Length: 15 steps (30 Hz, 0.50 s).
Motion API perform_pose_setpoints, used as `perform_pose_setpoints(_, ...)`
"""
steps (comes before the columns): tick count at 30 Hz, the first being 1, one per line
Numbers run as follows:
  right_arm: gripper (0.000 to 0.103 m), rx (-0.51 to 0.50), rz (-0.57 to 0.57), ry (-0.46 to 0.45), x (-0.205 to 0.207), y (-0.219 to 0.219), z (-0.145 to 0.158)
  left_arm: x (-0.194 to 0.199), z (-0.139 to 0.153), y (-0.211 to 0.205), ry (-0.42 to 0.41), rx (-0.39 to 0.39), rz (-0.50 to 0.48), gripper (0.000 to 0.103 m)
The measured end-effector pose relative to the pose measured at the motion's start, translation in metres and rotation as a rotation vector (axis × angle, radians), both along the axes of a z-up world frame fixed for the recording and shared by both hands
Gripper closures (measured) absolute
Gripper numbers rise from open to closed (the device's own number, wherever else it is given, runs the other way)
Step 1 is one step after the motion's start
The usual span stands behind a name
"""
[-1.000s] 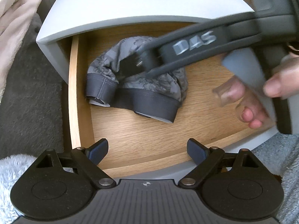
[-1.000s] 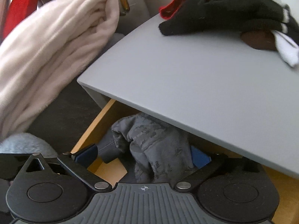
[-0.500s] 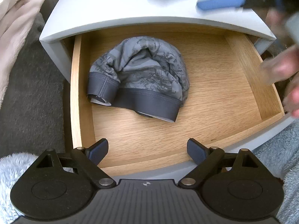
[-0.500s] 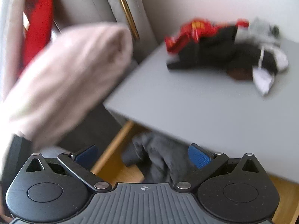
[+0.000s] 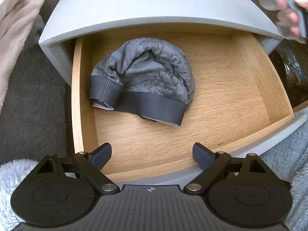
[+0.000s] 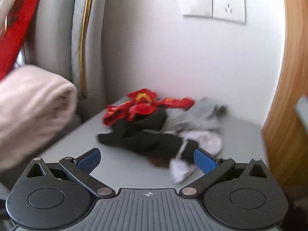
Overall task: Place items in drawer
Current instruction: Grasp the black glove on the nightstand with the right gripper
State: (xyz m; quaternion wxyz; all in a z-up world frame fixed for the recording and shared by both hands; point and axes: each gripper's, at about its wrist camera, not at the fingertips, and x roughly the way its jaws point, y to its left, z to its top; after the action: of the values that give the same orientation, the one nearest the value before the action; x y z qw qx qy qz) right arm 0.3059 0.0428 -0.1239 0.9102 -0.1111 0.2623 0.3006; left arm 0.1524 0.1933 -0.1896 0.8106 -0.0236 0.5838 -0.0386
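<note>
Now, left gripper [image 5: 152, 155]: jaws spread wide, nothing between them, hanging over the drawer's front edge
Right gripper [image 6: 147, 158]: jaws apart and empty, aimed at the pile on the nightstand
Drawer [image 5: 250, 88]: pulled open, oak-lined
Grey underwear [image 5: 146, 80]: crumpled on the drawer floor, toward its left side, dark waistband facing the front
Clothes pile [image 6: 154, 127]: red, black, grey and white pieces heaped on the grey nightstand top [image 6: 123, 165], blurred
Hand [image 5: 286, 13]: at the upper right, fingers around a handle
</note>
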Motion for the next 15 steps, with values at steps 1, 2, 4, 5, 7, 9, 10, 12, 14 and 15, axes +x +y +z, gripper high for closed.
perform_pose_setpoints(1,0.000,-0.020,0.006,-0.017,0.002,0.003,-0.003,0.000,0.000,0.000,0.000,-0.001,0.000,0.010)
perform_pose_setpoints(2,0.001,-0.048,0.020,-0.045,0.004,0.008,-0.007,0.000,0.000,0.001,0.001,-0.003,0.000,0.010)
perform_pose_setpoints(4,0.001,-0.111,0.037,-0.111,0.004,0.018,-0.014,0.000,0.000,0.001,0.002,-0.008,0.000,0.010)
perform_pose_setpoints(5,0.001,-0.142,0.038,-0.145,0.002,0.024,-0.019,0.000,0.000,0.001,0.001,-0.009,-0.001,0.010)
perform_pose_setpoints(7,0.002,-0.167,0.015,-0.164,0.003,0.028,-0.023,0.000,0.000,0.001,0.000,-0.008,-0.004,0.010)
perform_pose_setpoints(9,0.005,-0.149,-0.001,-0.142,0.012,0.026,-0.025,0.000,0.000,0.002,-0.001,-0.011,-0.006,0.010)
perform_pose_setpoints(10,0.005,-0.142,-0.011,-0.137,0.015,0.025,-0.026,0.000,0.000,0.002,0.001,-0.014,-0.006,0.010)
perform_pose_setpoints(12,0.006,-0.134,-0.013,-0.133,0.021,0.025,-0.029,0.000,-0.001,0.003,0.005,-0.022,-0.006,0.010)
perform_pose_setpoints(14,0.006,-0.141,0.009,-0.136,0.024,0.028,-0.032,0.001,-0.001,0.004,0.008,-0.031,-0.005,0.010)
perform_pose_setpoints(15,0.007,-0.145,0.030,-0.142,0.023,0.031,-0.033,0.001,-0.001,0.005,0.009,-0.033,-0.005,0.010)
